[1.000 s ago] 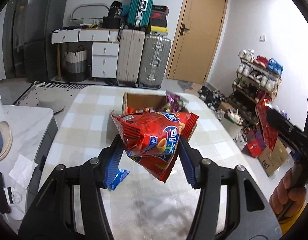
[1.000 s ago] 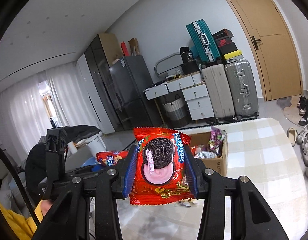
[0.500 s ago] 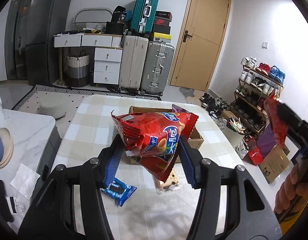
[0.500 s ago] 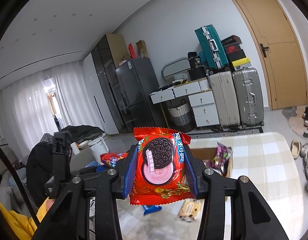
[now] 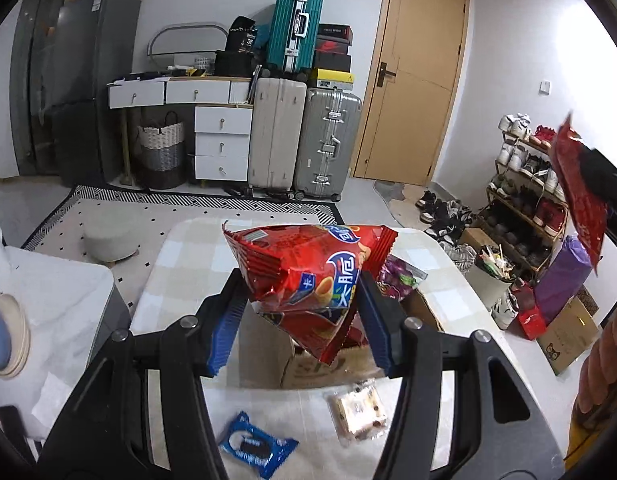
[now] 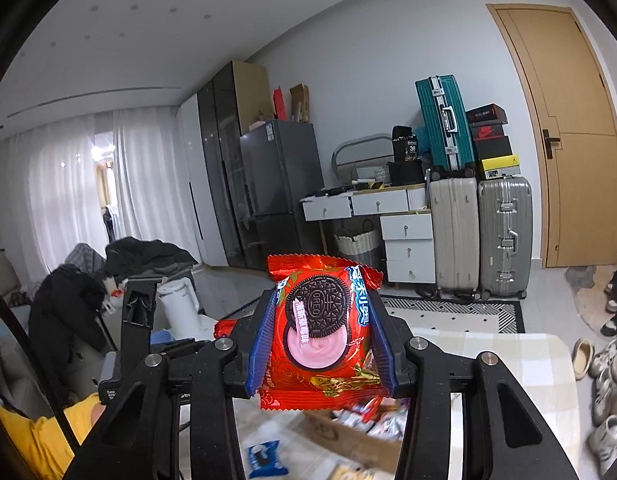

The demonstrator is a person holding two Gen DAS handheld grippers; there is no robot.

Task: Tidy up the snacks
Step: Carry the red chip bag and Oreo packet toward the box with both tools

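Two claws, each clenched on a packet: the left claw (image 5: 302, 320) pinches a red chip bag (image 5: 308, 272) across its middle, aloft over the box (image 5: 328, 364); the right claw (image 6: 322, 344) clamps a red Oreo pack (image 6: 322, 332) by its side edges, also aloft. Both look light, crinkly, slick; the contents likely crush, so hold the sealed edges gently. Below on the tabletop (image 5: 180, 256) lie a blue pack (image 5: 256, 446) and a wafer pack (image 5: 358, 410), just beside the box.
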